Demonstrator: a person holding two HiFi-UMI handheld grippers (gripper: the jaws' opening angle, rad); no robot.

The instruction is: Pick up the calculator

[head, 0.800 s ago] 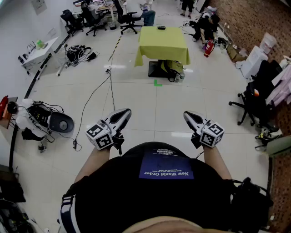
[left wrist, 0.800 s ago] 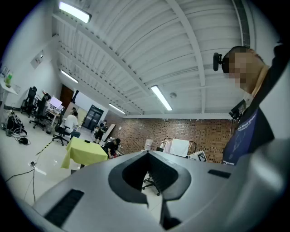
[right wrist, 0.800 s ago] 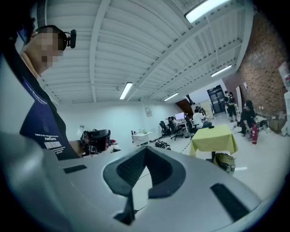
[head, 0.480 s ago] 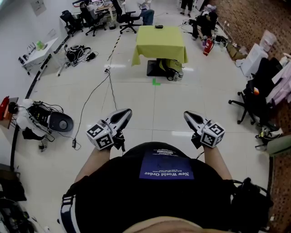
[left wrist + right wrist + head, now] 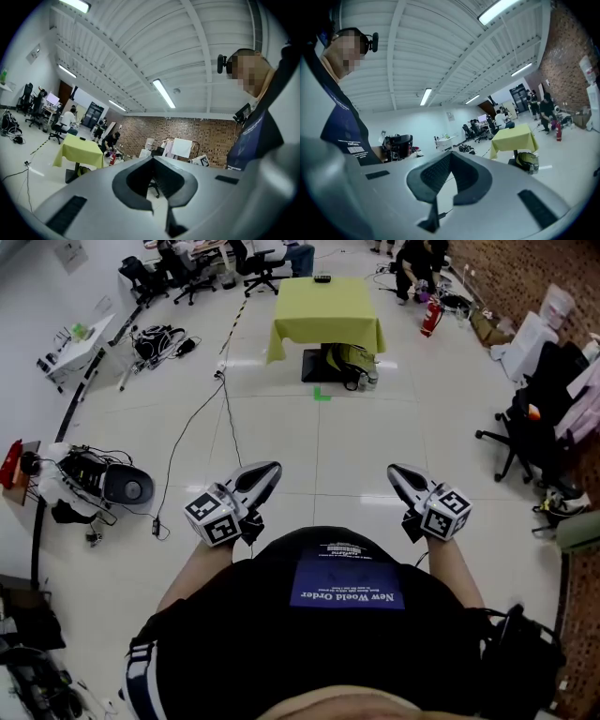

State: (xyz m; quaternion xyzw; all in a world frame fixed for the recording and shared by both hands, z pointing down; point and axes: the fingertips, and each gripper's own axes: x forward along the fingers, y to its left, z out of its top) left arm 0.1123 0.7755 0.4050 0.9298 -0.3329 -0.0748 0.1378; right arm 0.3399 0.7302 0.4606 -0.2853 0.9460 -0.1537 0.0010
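Far ahead, near the back edge of the yellow-green table (image 5: 328,324): the calculator (image 5: 322,278), seemingly a small dark flat slab. Clenched on nothing, level, well apart from it: left gripper (image 5: 270,470), right gripper (image 5: 395,471).

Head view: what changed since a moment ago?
The yellow-clothed table and floor slid slightly up the picture, so the camera shifted. Nothing was grabbed or dropped. The left tongs and right tongs stay shut, empty, held level; the calculator still lies on the table.
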